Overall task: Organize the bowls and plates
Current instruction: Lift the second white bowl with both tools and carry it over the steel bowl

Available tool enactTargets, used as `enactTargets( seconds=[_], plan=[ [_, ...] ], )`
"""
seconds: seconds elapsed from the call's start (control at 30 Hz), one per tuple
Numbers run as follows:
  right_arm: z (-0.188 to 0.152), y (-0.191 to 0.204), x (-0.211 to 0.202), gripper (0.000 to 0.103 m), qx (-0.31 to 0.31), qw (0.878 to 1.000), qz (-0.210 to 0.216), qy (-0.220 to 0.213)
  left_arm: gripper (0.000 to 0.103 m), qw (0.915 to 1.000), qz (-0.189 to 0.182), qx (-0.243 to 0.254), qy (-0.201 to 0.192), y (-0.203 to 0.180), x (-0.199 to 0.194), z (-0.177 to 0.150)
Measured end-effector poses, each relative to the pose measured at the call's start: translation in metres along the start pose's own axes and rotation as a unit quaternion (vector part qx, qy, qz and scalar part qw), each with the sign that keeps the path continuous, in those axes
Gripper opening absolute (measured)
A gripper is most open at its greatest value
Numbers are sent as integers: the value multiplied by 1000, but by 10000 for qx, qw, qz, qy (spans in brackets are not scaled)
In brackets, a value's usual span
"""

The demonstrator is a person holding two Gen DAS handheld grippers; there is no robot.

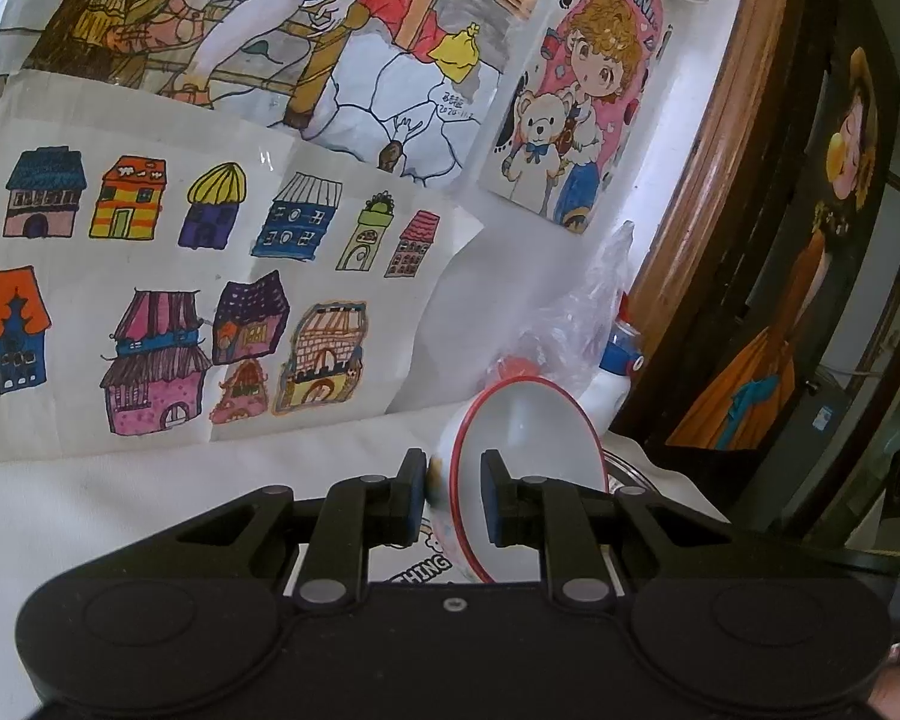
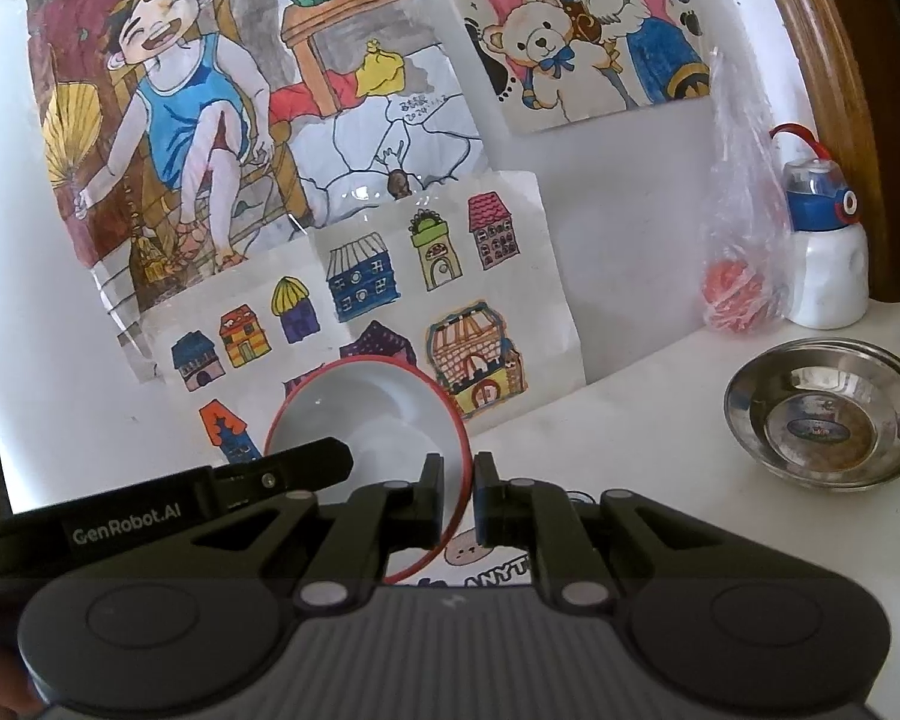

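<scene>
1. Left of the frame in the right wrist view, the left gripper [image 2: 330, 459] reaches in, one black finger lying over the rim of the white red-rimmed bowl [image 2: 366, 414]. In its own view the left gripper [image 1: 453, 495] has the bowl [image 1: 534, 456] wall pinched between its two pads, one outside and one inside, and the bowl is tipped up on edge.
2. Centre of that view, the right gripper [image 2: 457, 501] clamps the same bowl's red rim on the opposite side, jaws nearly together on the thin edge. So both grippers hold one bowl, lifted and tilted above the white counter [image 2: 660, 420].
3. Right of the frame, a steel bowl [image 2: 825, 414] sits alone on the counter, upright, with some residue or a reflection in its base.
4. Progress, as I judge it: early to midway. One bowl is in hand and not set down; the steel bowl looks untouched. Where things are meant to go, I cannot tell.
5. The count: two bowls in all, one ceramic-looking, one steel. No plates are visible in either view.
6. Bystanders at the back right: one plastic bag [image 2: 741, 240] holding something red, and one white bottle [image 2: 825, 252] with a blue-and-red cap against the wall. There is printed lettering on the counter under the held bowl, only partly readable.
</scene>
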State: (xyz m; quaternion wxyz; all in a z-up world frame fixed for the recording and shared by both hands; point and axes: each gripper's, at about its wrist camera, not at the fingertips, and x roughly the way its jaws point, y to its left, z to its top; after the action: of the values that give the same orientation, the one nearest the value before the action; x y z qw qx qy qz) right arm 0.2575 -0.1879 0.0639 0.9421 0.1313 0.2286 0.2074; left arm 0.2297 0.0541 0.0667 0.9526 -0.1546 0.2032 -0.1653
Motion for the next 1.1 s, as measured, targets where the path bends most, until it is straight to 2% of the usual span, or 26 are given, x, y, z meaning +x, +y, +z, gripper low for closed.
enactTargets(
  seconds=[0.57, 1.1],
  plan=[
    [-12, 15, -32, 11, -187, 9998, 18, 24, 20, 10000, -53, 39, 4, -8, -29, -7],
    [-42, 28, -65, 11, -286, 9990, 14, 337, 20, 9989, -136, -270, 359, -10, -62, -34]
  ],
)
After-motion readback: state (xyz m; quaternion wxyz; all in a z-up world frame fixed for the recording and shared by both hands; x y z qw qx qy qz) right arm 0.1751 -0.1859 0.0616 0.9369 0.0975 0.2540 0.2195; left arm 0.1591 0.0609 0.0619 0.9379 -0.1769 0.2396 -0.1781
